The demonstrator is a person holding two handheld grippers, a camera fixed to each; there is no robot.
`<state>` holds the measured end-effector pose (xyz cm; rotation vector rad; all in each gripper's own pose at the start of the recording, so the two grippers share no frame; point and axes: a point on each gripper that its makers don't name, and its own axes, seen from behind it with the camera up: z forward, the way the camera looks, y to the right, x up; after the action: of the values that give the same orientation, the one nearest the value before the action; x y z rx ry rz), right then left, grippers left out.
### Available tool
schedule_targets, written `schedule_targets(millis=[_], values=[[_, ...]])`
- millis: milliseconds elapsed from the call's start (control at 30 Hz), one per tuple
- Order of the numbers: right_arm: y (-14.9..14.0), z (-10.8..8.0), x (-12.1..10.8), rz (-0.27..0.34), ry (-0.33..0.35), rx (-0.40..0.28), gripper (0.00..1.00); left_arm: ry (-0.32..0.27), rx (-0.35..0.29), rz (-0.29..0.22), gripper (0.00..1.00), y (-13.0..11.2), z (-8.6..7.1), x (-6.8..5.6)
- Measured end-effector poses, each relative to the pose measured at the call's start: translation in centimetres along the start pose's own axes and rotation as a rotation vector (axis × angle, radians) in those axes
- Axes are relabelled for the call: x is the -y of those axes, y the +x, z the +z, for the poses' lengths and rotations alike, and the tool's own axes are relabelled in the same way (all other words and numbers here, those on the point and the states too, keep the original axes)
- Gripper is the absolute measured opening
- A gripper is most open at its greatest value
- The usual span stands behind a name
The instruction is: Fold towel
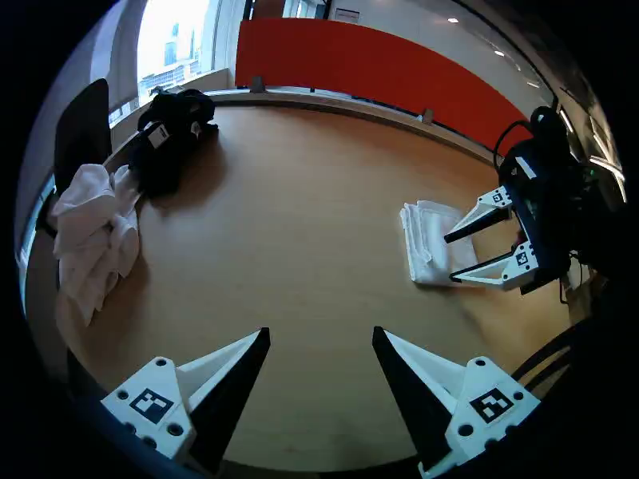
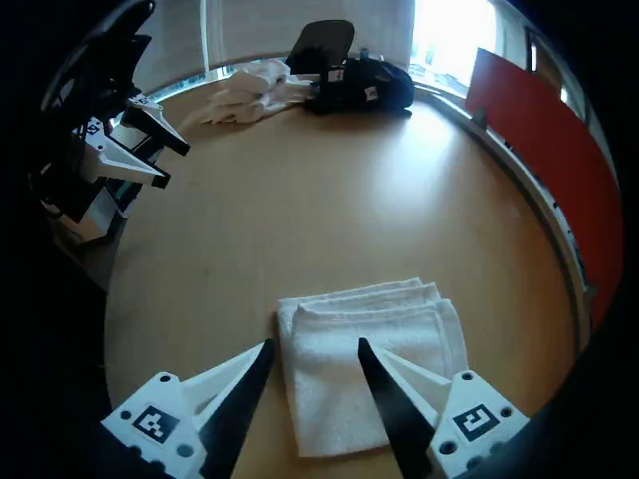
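You're holding the right gripper (image 2: 313, 345) spread over the folded towel (image 2: 375, 319); the left gripper (image 1: 319, 335) is hovering spread above the table (image 1: 319, 199).

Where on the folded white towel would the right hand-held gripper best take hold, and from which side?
The folded towel lies flat, its layers stacked along the far and left edges in the right gripper view. I'd pinch the left edge, coming down from above, where the open right hand-held gripper hangs; that thick edge should keep the layers together.
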<state>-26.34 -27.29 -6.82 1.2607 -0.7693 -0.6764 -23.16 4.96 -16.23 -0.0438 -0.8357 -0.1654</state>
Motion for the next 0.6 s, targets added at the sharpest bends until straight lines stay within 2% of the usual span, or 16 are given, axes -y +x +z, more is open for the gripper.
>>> schedule_targets(millis=[67,300,600], values=[[0.0,-0.1,-0.1,0.010,-0.012,-0.004,0.92,-0.001,-0.001,0.002,0.95,0.1,0.0,0.0],[-0.4,-0.9,-0.3,0.041,-0.038,-0.012,0.92,-0.003,-0.004,0.009,0.95,0.3,0.0,-0.1],[-2.4,-2.3,-0.7,0.082,-0.078,-0.002,0.92,-0.009,-0.012,0.015,0.95,0.7,0.0,-0.3]])
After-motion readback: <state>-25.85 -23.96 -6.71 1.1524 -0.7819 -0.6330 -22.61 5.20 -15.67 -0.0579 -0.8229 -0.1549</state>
